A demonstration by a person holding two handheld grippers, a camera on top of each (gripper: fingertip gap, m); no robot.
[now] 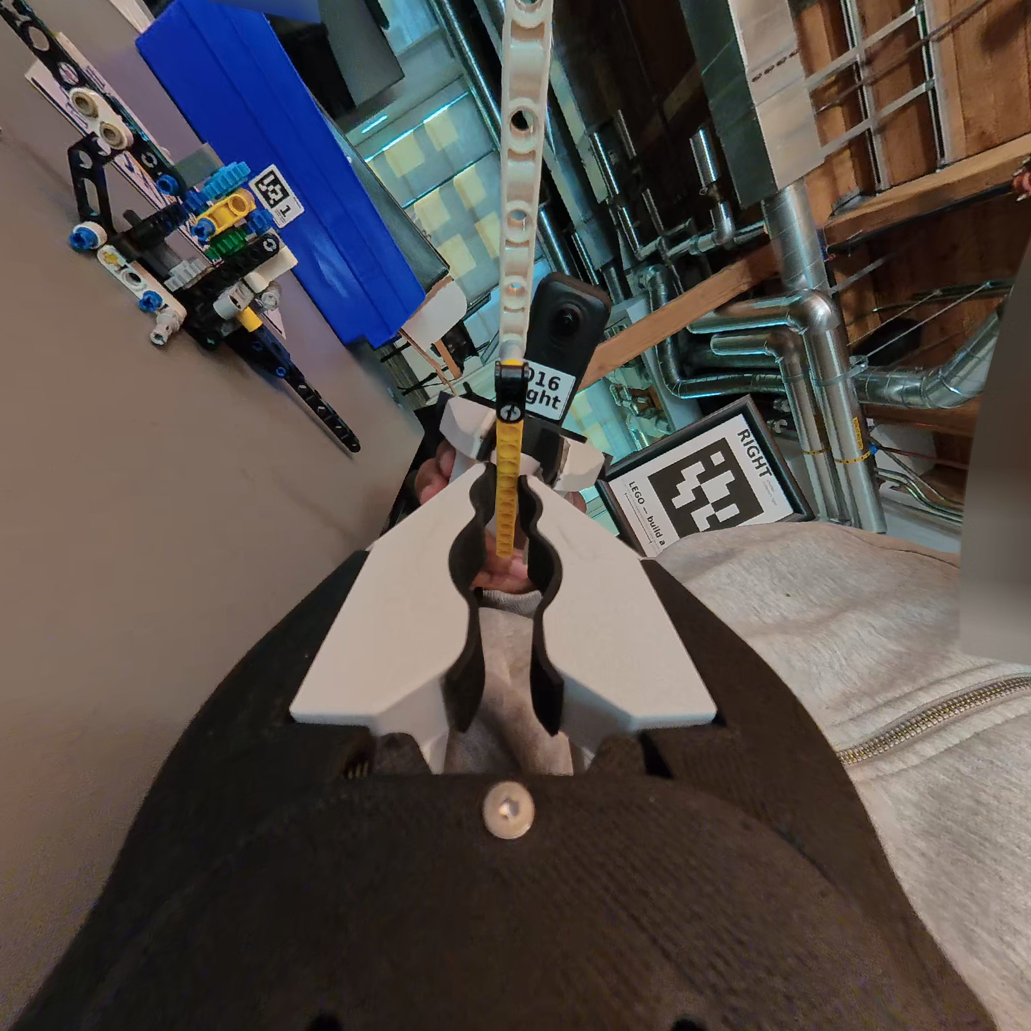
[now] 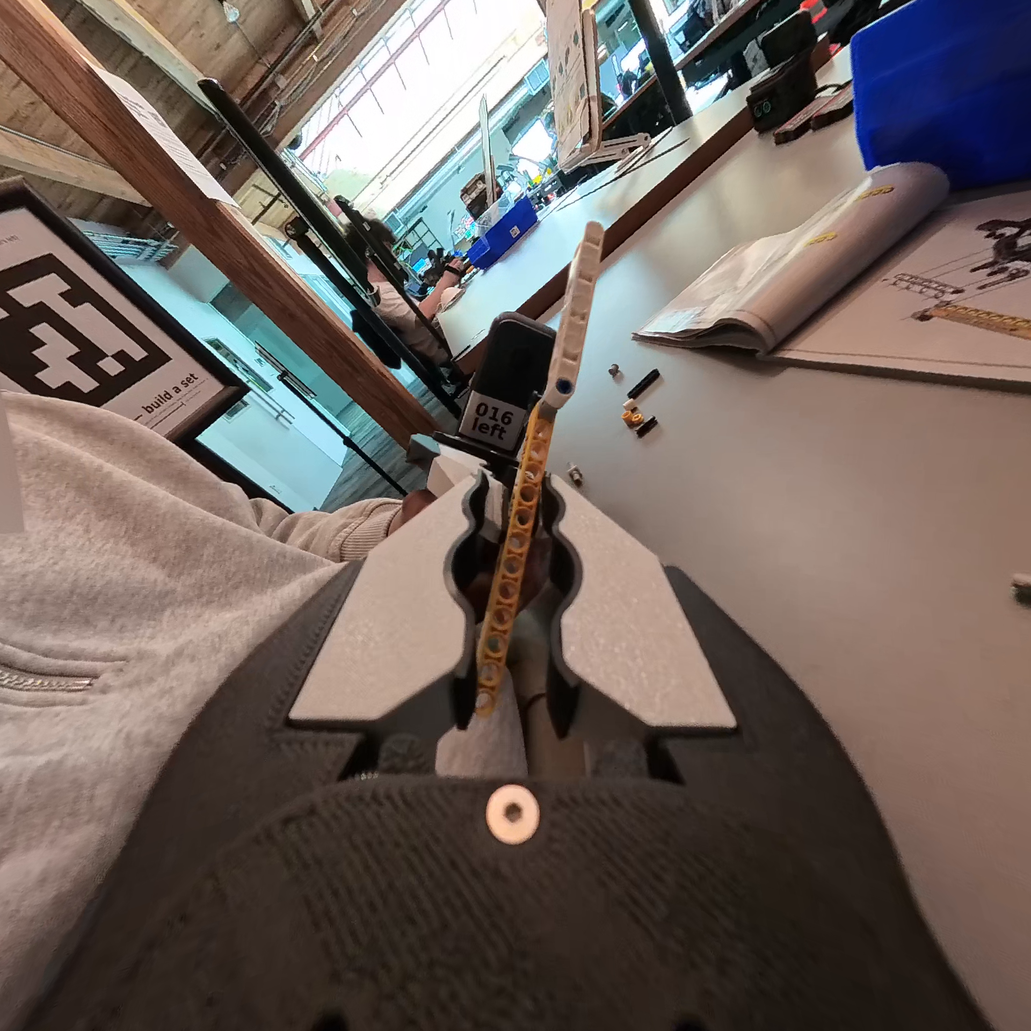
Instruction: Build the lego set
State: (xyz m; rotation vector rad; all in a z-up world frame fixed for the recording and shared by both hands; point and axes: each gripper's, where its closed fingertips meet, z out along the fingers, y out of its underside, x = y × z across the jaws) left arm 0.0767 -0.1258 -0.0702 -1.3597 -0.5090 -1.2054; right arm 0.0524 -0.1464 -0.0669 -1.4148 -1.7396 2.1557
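Centre frame, both views: my left gripper [image 1: 505,491] and right gripper [image 2: 516,502], facing tip to tip, each pinch the long yellow perforated Lego beam [image 2: 510,563]; its hinged white beam [image 1: 516,184] projects upward, lengthwise between them.

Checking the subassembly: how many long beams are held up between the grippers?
2. The yellow beam sits between the left gripper's fingers; the white beam joins its far end and rises above. None seem hidden.
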